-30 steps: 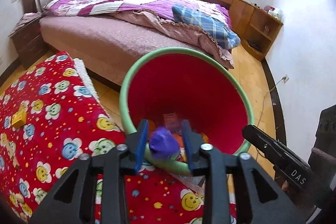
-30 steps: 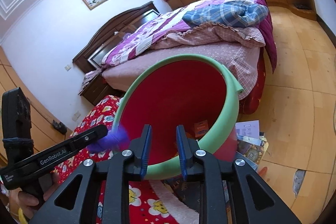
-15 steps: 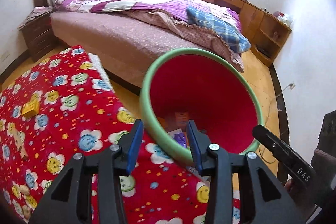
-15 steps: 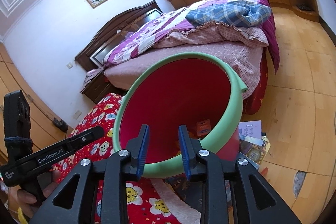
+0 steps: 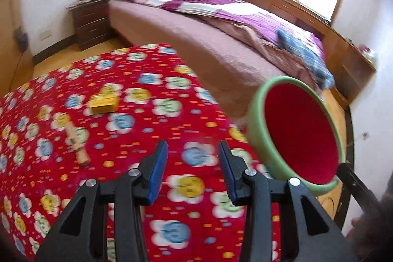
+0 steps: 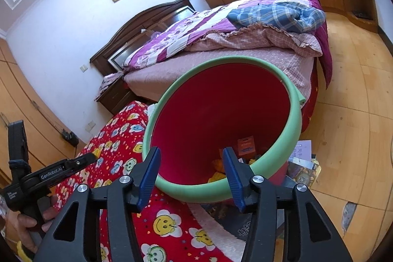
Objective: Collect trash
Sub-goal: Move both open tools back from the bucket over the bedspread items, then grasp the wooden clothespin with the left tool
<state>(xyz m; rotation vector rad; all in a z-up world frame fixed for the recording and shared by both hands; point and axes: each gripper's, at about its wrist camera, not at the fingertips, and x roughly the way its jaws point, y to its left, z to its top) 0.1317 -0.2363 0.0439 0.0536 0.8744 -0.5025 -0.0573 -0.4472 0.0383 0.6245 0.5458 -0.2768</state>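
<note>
With both the left tongs [image 5: 194, 168] and right tongs [image 6: 191, 178] spread and empty, the yellow box [image 5: 103, 104] lying well left of the bin [image 6: 221, 129] may skid off if nudged.

Left gripper [image 5: 193, 170] and right gripper [image 6: 191, 176] agape, empty

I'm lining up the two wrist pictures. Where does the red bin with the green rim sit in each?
Left wrist: red bin at right, beyond the open fingers.
Right wrist: centre, its near rim between the open fingers.
Shared landmark: the bed behind it.
</note>
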